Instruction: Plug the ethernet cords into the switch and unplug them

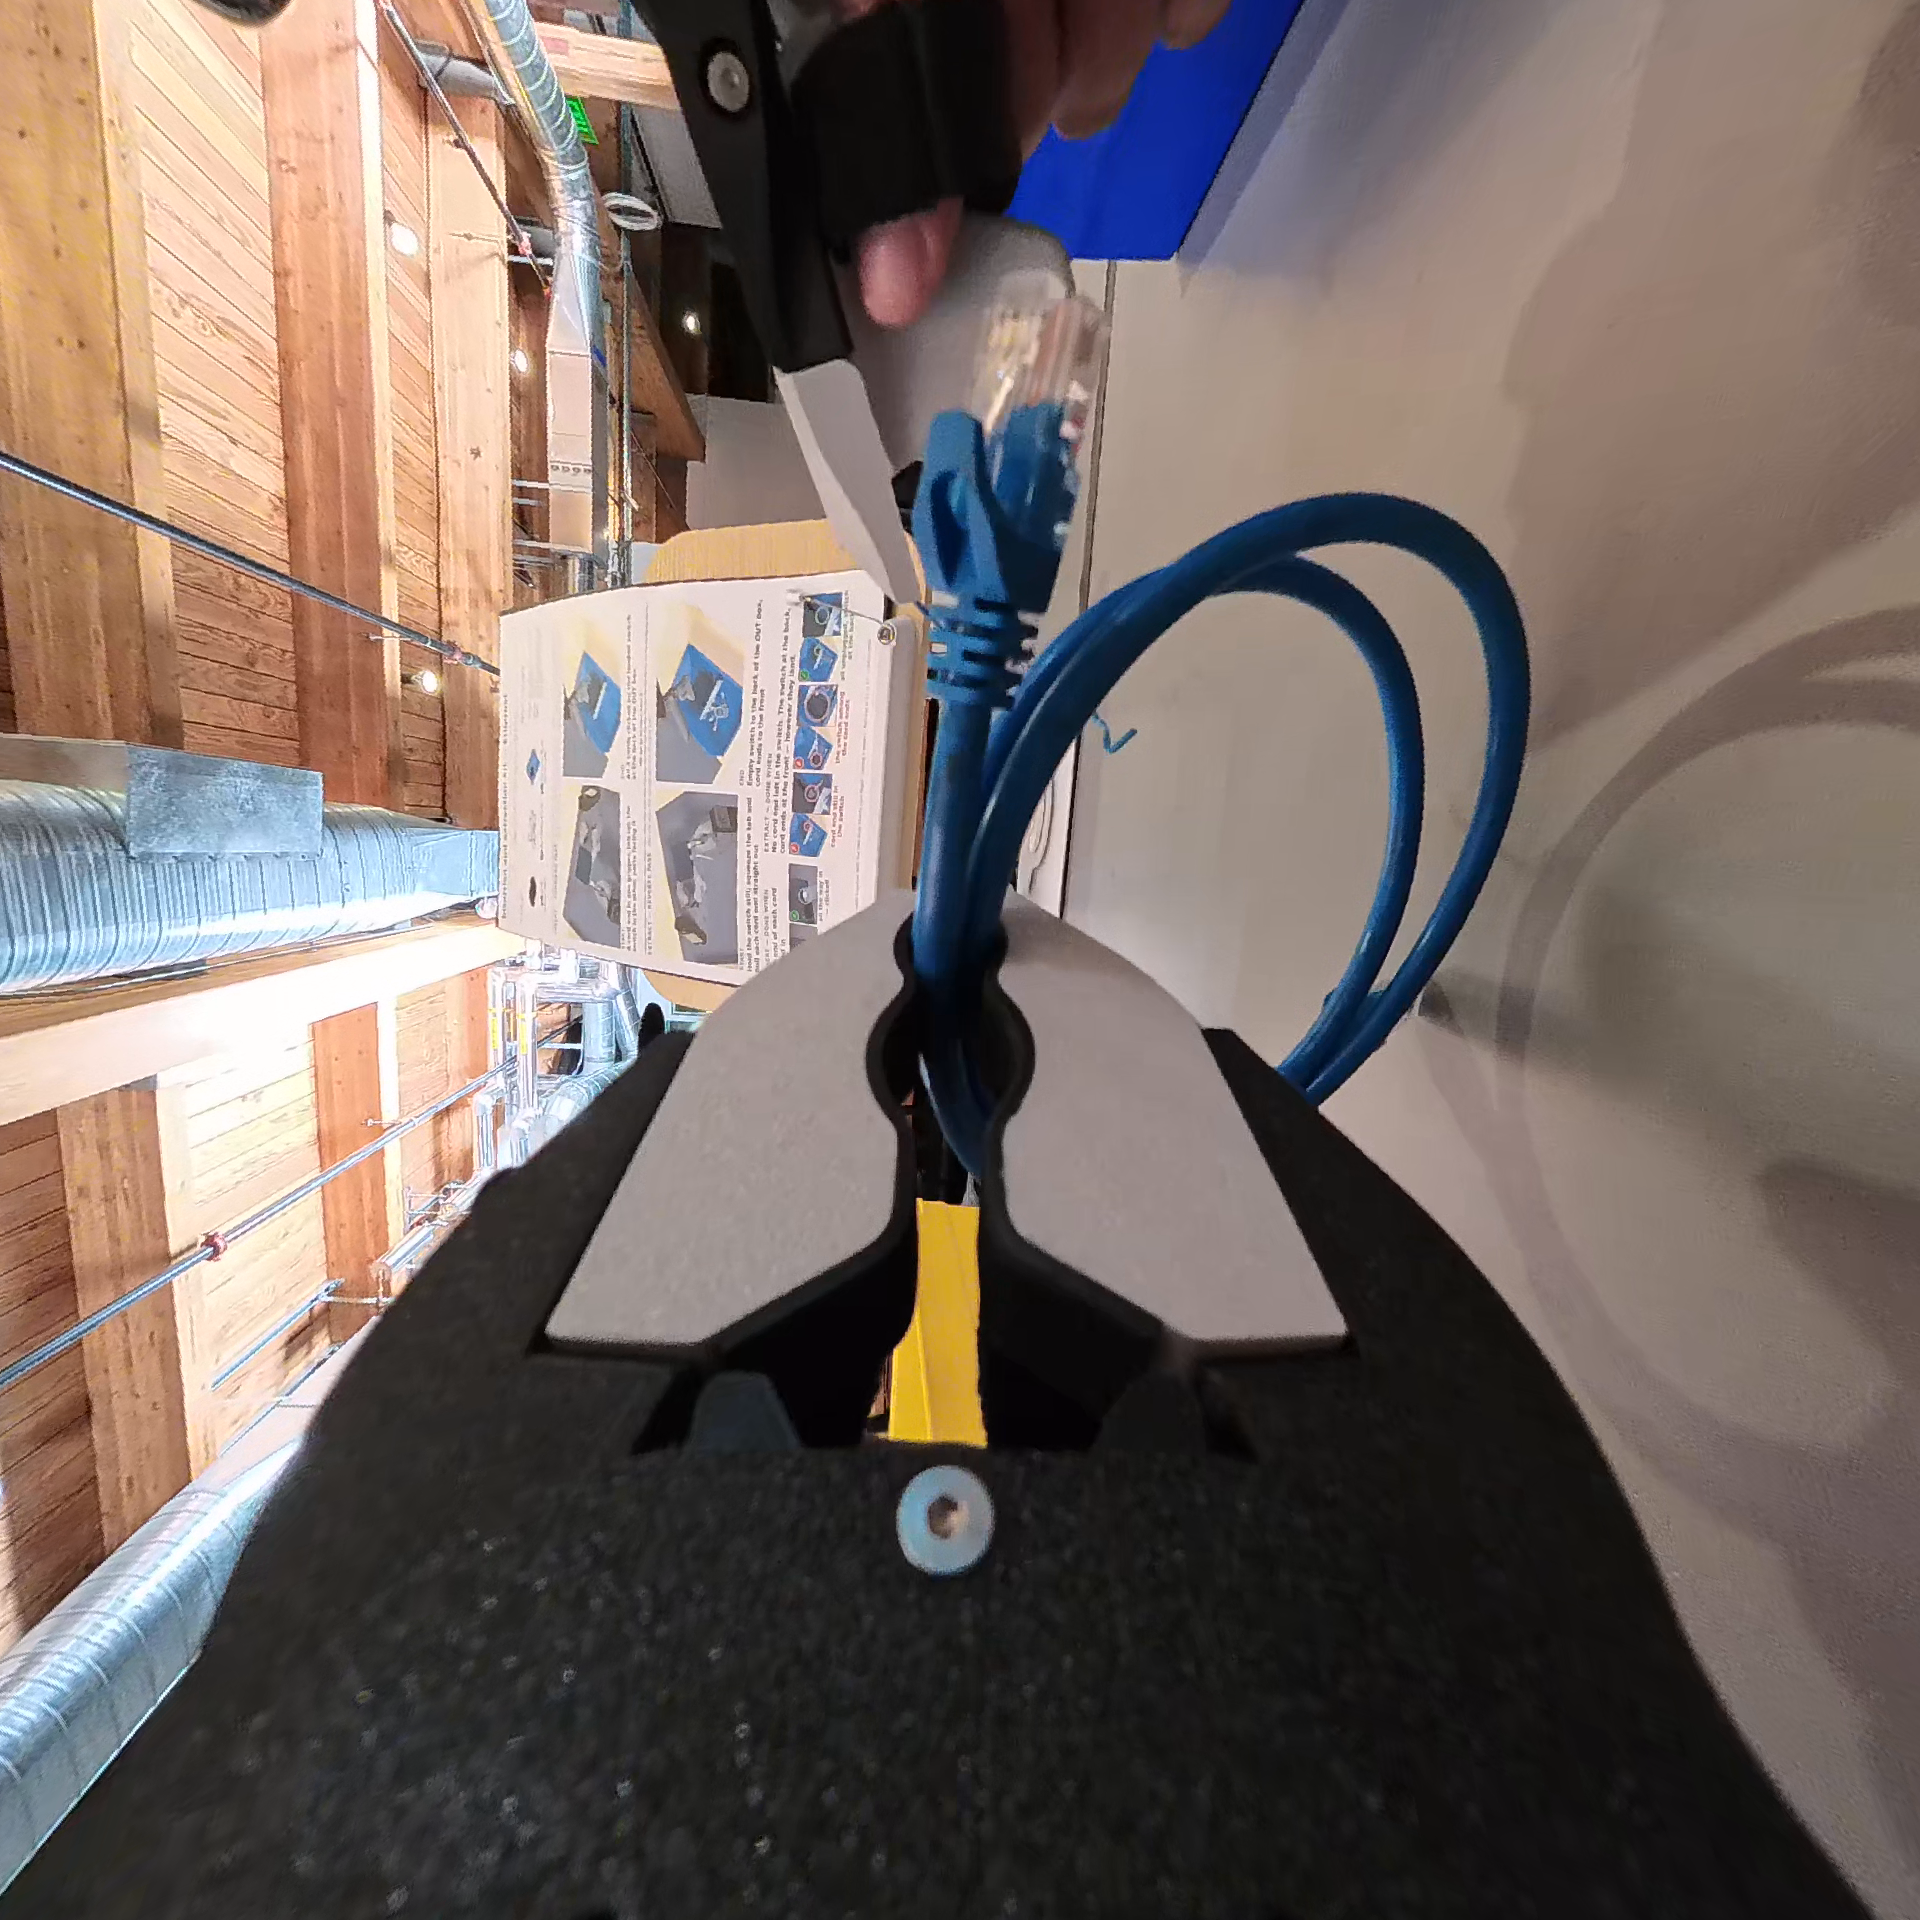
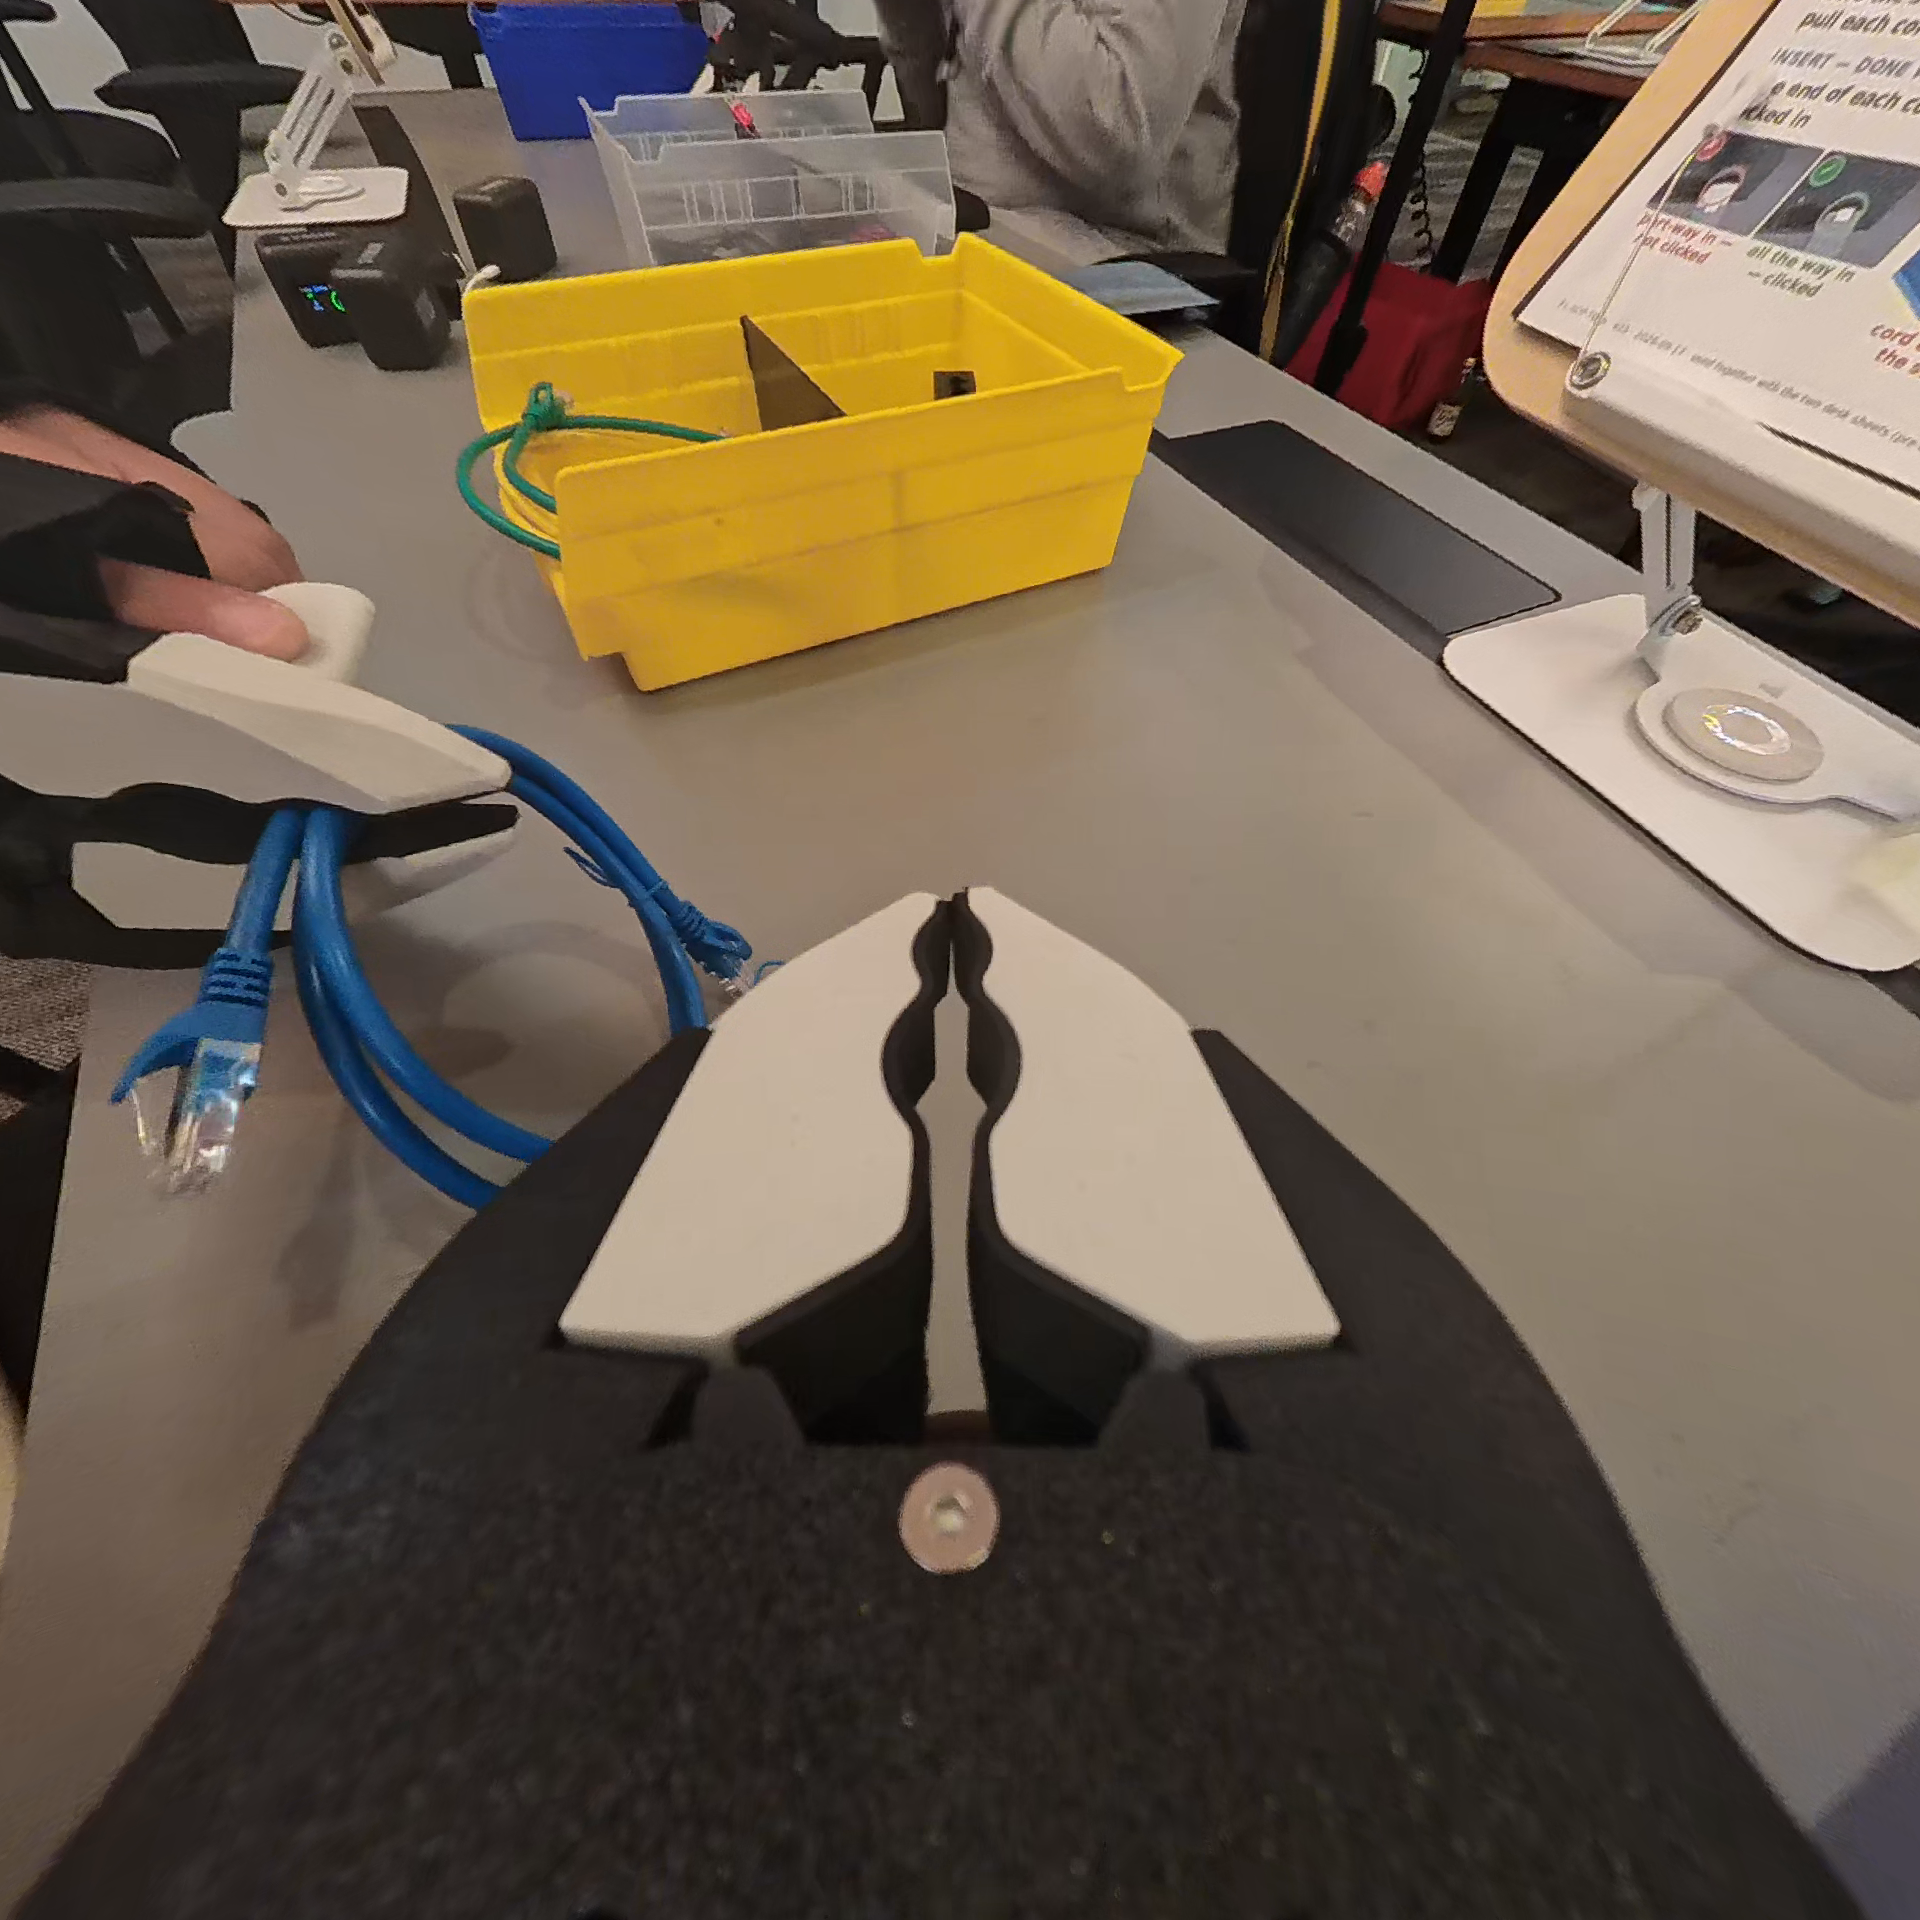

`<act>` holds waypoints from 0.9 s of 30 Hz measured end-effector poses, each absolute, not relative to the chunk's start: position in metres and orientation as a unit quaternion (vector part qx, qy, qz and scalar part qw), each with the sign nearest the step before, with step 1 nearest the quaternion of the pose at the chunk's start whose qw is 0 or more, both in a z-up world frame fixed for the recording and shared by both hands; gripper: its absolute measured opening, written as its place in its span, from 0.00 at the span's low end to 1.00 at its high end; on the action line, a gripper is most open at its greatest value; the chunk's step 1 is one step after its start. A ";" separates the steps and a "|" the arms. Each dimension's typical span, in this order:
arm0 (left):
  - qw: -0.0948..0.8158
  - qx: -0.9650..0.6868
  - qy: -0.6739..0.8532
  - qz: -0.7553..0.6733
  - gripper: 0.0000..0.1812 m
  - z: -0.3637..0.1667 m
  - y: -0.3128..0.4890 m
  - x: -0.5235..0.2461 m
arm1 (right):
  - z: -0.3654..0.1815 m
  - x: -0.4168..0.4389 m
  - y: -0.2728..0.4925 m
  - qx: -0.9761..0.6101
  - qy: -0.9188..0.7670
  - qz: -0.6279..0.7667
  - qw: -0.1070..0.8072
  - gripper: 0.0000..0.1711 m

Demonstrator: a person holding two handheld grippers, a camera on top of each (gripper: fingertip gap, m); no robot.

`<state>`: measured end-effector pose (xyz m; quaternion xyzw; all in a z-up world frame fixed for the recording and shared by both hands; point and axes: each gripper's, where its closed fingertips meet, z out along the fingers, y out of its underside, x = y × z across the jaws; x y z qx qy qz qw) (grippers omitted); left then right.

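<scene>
The right gripper [image 2: 954, 906] is sitting clenched on nothing. The left gripper [image 2: 488, 795] is clamping the looped blue ethernet cord [image 2: 343, 997] above the table [image 2: 1195, 831]. Beyond, a yellow bin [image 2: 831, 520] is holding a green cord [image 2: 499, 468].

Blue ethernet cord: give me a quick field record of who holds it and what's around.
cord: blue ethernet cord, looped, both plugs free
held_by: left hand-held gripper, shut on the doubled cord
right hand-held gripper: shut, empty, above the grey table
free plug: clear tip, not inserted
yellow bin: on the table behind, green cord hanging over its left end
switch: not identifiable in either view
</scene>
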<state>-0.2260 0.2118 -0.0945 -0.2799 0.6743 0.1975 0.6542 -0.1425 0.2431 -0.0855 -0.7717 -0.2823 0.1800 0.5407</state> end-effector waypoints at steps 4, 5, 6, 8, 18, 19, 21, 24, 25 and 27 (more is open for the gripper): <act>0.654 -0.281 0.674 0.199 0.03 -0.095 0.212 -0.226 | -0.086 -0.145 0.243 -0.769 -0.284 0.185 0.542 0.00; 0.654 -0.281 0.674 0.199 0.03 -0.095 0.211 -0.226 | -0.086 -0.145 0.243 -0.769 -0.284 0.187 0.541 0.00; 0.654 -0.280 0.674 0.199 0.03 -0.095 0.211 -0.226 | -0.086 -0.147 0.243 -0.769 -0.283 0.191 0.540 0.00; 0.652 -0.281 0.675 0.200 0.03 -0.095 0.211 -0.225 | -0.086 -0.148 0.244 -0.769 -0.282 0.192 0.540 0.00; 0.651 -0.284 0.676 0.198 0.03 -0.096 0.210 -0.227 | -0.091 -0.148 0.251 -0.775 -0.265 0.186 0.542 0.00; 0.651 -0.285 0.676 0.197 0.03 -0.096 0.210 -0.226 | -0.093 -0.148 0.254 -0.778 -0.263 0.188 0.539 0.00; 0.651 -0.288 0.675 0.195 0.03 -0.095 0.211 -0.227 | -0.098 -0.145 0.266 -0.790 -0.257 0.172 0.530 0.00; 0.651 -0.290 0.674 0.192 0.03 -0.095 0.211 -0.227 | -0.095 -0.130 0.296 -0.801 -0.245 0.119 0.533 0.00; 0.651 -0.291 0.674 0.191 0.03 -0.095 0.211 -0.227 | -0.092 -0.121 0.311 -0.800 -0.235 0.096 0.543 0.00; 0.652 -0.291 0.674 0.189 0.03 -0.095 0.211 -0.226 | -0.087 -0.097 0.351 -0.795 -0.200 0.050 0.570 0.00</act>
